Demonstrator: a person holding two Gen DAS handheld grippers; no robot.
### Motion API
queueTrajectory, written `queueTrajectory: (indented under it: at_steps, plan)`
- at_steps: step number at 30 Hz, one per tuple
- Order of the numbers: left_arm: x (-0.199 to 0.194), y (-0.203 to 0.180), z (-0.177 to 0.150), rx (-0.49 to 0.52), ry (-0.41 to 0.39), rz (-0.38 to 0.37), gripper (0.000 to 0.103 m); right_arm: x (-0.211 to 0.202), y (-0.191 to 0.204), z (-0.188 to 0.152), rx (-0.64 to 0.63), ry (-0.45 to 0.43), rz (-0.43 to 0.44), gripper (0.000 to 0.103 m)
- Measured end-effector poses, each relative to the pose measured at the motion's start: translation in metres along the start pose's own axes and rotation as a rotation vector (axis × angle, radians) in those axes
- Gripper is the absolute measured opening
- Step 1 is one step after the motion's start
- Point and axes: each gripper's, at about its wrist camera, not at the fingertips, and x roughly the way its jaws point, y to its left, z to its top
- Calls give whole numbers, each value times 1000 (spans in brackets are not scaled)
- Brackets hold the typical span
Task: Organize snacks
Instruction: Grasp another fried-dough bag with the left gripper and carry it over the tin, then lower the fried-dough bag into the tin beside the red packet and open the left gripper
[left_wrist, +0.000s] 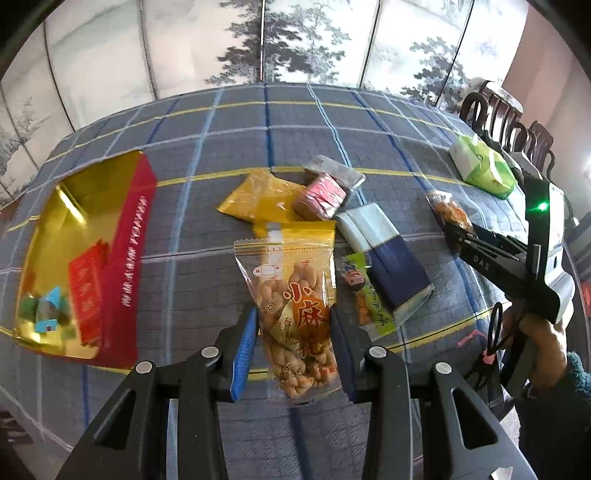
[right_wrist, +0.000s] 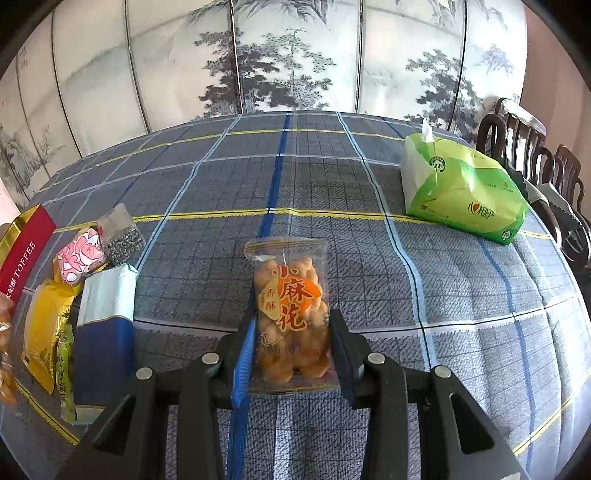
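My left gripper (left_wrist: 293, 328) is shut on a clear bag of fried dough twists (left_wrist: 295, 314), held above the plaid table. My right gripper (right_wrist: 291, 339) is shut on a second clear bag of dough twists (right_wrist: 291, 314); it also shows at the right of the left wrist view (left_wrist: 448, 212). A red and gold box (left_wrist: 85, 254) lies open at the left with several sweets inside. Loose snacks lie between: a yellow packet (left_wrist: 258, 199), a pink packet (left_wrist: 321, 197), a white and blue packet (left_wrist: 384, 258) and a green stick packet (left_wrist: 365, 295).
A green tissue pack (right_wrist: 461, 192) sits at the table's far right. Dark wooden chairs (right_wrist: 535, 155) stand beyond the right edge. A painted folding screen (right_wrist: 295, 55) runs behind the table. The plaid cloth (right_wrist: 332, 184) covers the table.
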Motion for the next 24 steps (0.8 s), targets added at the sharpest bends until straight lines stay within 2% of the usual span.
queueTrajectory:
  at_steps: [6,13,16,24]
  plan:
    - [-21,33,9,-35,-50,39,35,-2,5,-1,-10,2,-13,39]
    - [-33,93,17,-102,-87,141,35,-2,6,0,-15,4,-19,39]
    - [-33,126,19,-146,-80,184,35,-2,7,0,-15,4,-19,39]
    - [-25,185,7,-209,-48,288,35,-2,7,0,-16,4,-20,39]
